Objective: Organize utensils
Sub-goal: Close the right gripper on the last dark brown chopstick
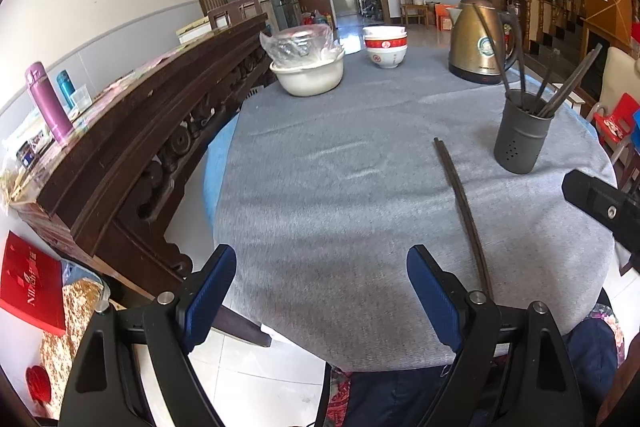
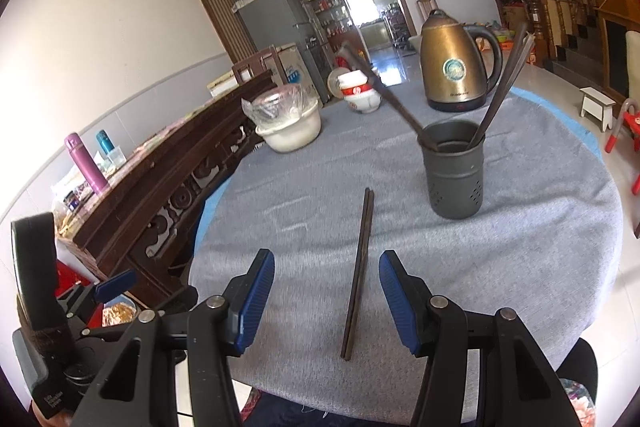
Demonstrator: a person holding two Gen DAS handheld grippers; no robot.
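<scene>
A pair of dark chopsticks (image 2: 359,273) lies side by side on the grey tablecloth, pointing away from me; it also shows in the left wrist view (image 1: 464,211). A dark grey holder cup (image 2: 454,169) stands beyond it to the right with several chopsticks leaning in it; it shows in the left wrist view too (image 1: 520,135). My right gripper (image 2: 326,279) is open and empty, its blue pads either side of the near half of the chopsticks, above them. My left gripper (image 1: 322,275) is open and empty over the cloth, left of the chopsticks.
A brass kettle (image 2: 452,67), stacked red-and-white bowls (image 2: 360,93) and a cream basin with a plastic bag (image 2: 288,125) stand at the table's far side. A dark carved wooden sideboard (image 1: 152,131) runs along the left. The round table edge (image 1: 400,359) is close to me.
</scene>
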